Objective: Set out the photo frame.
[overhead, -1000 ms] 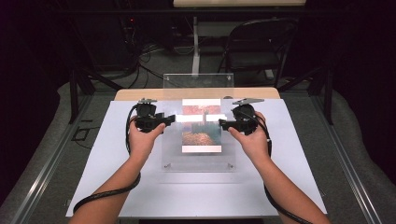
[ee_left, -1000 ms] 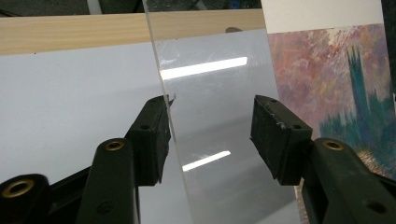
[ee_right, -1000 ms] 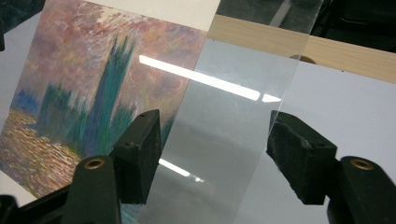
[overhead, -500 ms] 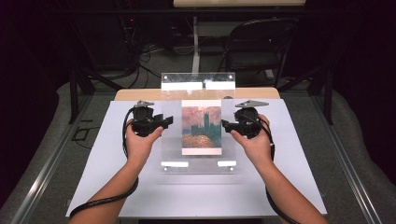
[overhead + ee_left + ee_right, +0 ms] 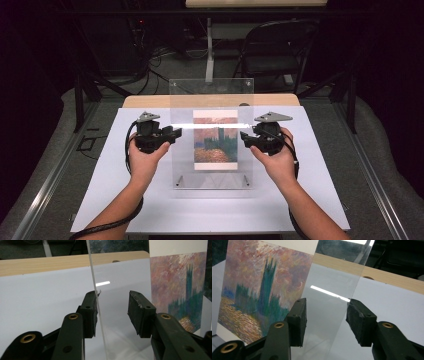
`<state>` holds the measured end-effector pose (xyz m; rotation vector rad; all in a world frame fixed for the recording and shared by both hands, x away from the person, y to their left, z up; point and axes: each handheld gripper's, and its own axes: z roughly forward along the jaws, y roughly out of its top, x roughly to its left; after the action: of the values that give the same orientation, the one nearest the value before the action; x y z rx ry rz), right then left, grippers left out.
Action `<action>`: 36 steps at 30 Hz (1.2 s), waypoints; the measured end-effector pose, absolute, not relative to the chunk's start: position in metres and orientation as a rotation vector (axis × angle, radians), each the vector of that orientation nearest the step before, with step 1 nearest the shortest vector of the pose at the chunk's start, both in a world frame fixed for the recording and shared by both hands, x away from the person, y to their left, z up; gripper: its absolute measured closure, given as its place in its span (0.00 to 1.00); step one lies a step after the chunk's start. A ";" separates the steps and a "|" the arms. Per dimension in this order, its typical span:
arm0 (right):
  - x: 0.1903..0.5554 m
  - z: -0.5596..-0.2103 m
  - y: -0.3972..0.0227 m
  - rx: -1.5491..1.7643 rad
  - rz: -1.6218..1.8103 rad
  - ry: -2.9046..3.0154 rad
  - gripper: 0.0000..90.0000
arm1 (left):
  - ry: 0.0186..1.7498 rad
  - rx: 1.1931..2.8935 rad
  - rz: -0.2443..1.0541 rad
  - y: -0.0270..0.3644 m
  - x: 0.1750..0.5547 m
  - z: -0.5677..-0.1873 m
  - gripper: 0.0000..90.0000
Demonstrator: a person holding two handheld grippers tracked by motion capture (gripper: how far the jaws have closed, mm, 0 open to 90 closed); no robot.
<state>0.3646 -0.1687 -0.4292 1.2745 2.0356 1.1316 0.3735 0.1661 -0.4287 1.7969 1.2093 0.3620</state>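
Note:
A clear acrylic sheet [image 5: 211, 97] stands upright on the white mat, with a painted print [image 5: 215, 140] of towers over water showing through it. My left gripper [image 5: 172, 134] is at its left edge and my right gripper [image 5: 246, 136] at its right edge. In the left gripper view the sheet's edge [image 5: 93, 282] passes between the jaws of the left gripper [image 5: 112, 312], against one pad and clear of the other. In the right gripper view the sheet [image 5: 332, 295] lies between the jaws of the right gripper [image 5: 325, 320], near one pad. Both pairs of jaws have just been closing, and neither clamps the sheet.
The white mat [image 5: 150, 200] covers a wooden table [image 5: 150, 101]. Small metal studs [image 5: 178, 180] sit at the sheet's lower corners. A dark chair [image 5: 275, 50], a metal post and cables stand on the floor behind the table. Grey floor lies on both sides.
The sheet has tipped more upright, so the print looks taller and the glare band has shifted. Both hands have drawn slightly apart and toward me. Both pairs of jaws have narrowed.

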 end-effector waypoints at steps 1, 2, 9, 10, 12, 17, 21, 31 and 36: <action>0.362 -0.429 -0.169 1.270 1.131 2.035 0.57 | 1.204 1.799 0.366 0.166 0.371 -0.428 0.67; 0.359 -0.429 -0.169 1.264 1.133 2.033 0.58 | 1.197 1.797 0.380 0.166 0.368 -0.428 0.67; 0.343 -0.426 -0.169 1.228 1.137 2.028 0.60 | 1.166 1.802 0.399 0.169 0.350 -0.425 0.70; 0.341 -0.425 -0.170 1.223 1.144 2.028 0.60 | 1.160 1.799 0.393 0.170 0.348 -0.425 0.71; 0.336 -0.425 -0.172 1.222 1.160 2.026 0.62 | 1.156 1.795 0.398 0.171 0.344 -0.425 0.72; 0.328 -0.424 -0.176 1.230 1.202 2.023 0.66 | 1.141 1.804 0.415 0.171 0.335 -0.424 0.72; 0.322 -0.423 -0.178 1.253 1.222 2.019 0.68 | 1.127 1.812 0.419 0.172 0.329 -0.423 0.73; 0.307 -0.421 -0.178 1.229 1.202 2.021 0.72 | 1.106 1.822 0.392 0.176 0.315 -0.422 0.75; 0.299 -0.420 -0.179 1.220 1.199 2.039 0.72 | 1.087 1.834 0.387 0.178 0.307 -0.421 0.75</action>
<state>0.2986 -0.1792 -0.4204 1.2203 2.0385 1.1994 0.3066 0.1777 -0.4212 1.8345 1.0868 0.3871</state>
